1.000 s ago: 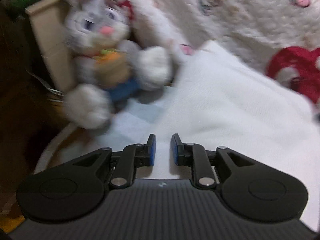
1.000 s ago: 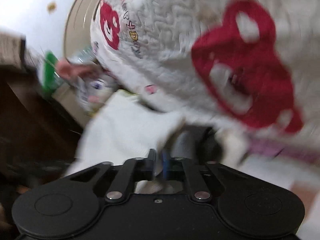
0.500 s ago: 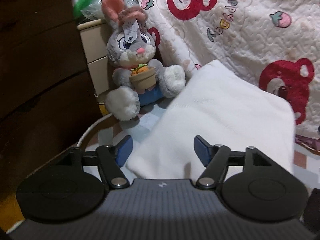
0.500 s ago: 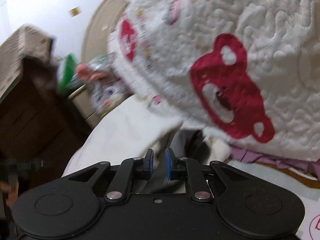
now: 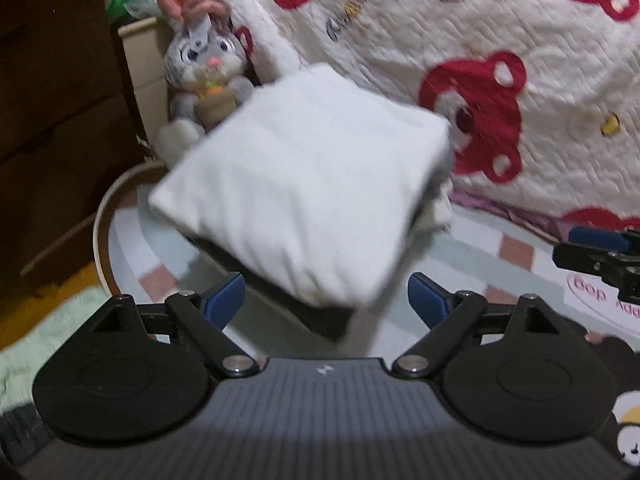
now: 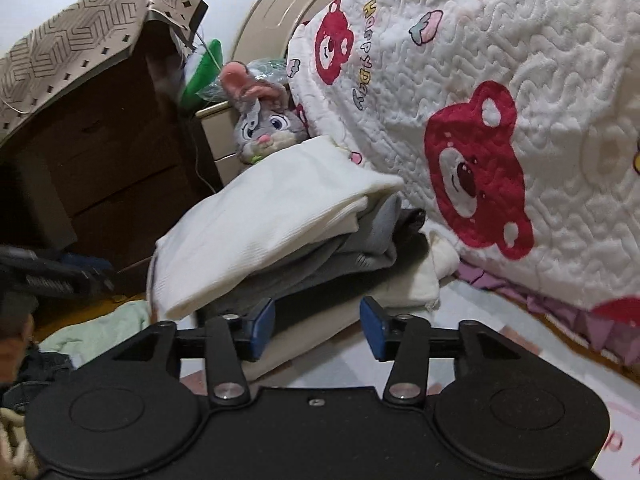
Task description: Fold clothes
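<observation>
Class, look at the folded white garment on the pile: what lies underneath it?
Under the folded white garment lie a grey garment, something dark and a cream piece at the bottom. How far each runs beneath is covered, as is most of the plush rabbit behind.

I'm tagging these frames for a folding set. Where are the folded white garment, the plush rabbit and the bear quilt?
folded white garment (image 6: 256, 236): right wrist view, middle of its top face.
plush rabbit (image 6: 266, 126): right wrist view, its face.
bear quilt (image 6: 560, 92): right wrist view, bare cream quilting.

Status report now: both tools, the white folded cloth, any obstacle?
Left tool and right tool opening, nothing between. White cloth folded atop stack. Toy rabbit behind, not blocking.
</observation>
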`<state>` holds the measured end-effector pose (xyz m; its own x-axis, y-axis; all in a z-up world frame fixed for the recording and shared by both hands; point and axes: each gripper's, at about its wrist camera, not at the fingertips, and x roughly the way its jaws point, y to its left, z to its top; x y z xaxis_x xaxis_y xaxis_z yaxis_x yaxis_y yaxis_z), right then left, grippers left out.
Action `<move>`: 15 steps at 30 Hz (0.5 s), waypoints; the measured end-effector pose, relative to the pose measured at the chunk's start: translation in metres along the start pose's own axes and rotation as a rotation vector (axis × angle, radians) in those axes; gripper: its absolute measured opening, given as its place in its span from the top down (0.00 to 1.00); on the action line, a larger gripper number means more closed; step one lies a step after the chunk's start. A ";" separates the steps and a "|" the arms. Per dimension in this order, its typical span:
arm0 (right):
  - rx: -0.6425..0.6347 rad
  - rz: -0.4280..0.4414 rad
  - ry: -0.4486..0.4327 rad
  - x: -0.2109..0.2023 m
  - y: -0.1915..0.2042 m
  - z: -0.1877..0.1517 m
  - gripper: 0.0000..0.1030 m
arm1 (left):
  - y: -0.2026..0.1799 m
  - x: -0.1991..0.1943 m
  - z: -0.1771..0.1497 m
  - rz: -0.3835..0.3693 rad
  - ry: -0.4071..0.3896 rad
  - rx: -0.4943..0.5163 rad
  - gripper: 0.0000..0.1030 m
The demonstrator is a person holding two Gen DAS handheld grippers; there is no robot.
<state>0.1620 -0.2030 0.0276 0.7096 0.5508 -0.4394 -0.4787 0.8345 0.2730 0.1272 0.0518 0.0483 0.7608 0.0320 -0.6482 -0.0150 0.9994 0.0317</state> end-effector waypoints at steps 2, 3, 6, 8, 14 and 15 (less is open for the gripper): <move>0.001 -0.007 -0.001 -0.011 0.005 -0.009 0.41 | -0.011 -0.005 -0.014 0.016 0.016 -0.007 0.12; -0.007 -0.016 0.000 -0.016 0.008 -0.014 0.40 | -0.015 -0.009 -0.020 0.019 0.023 -0.013 0.11; -0.042 -0.042 0.010 -0.032 0.019 -0.029 0.38 | -0.021 -0.019 -0.035 0.014 0.046 -0.036 0.10; -0.037 -0.041 0.027 -0.042 0.026 -0.039 0.37 | -0.026 -0.025 -0.043 -0.011 0.060 -0.022 0.07; 0.043 -0.105 0.000 -0.075 0.044 -0.070 0.36 | -0.046 -0.044 -0.060 -0.029 0.045 0.078 0.07; 0.043 -0.114 0.002 -0.078 0.047 -0.072 0.36 | -0.049 -0.047 -0.062 -0.030 0.043 0.086 0.07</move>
<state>0.0467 -0.2079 0.0133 0.7574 0.4521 -0.4711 -0.3721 0.8918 0.2575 0.0519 0.0019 0.0305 0.7318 0.0047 -0.6815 0.0646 0.9950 0.0762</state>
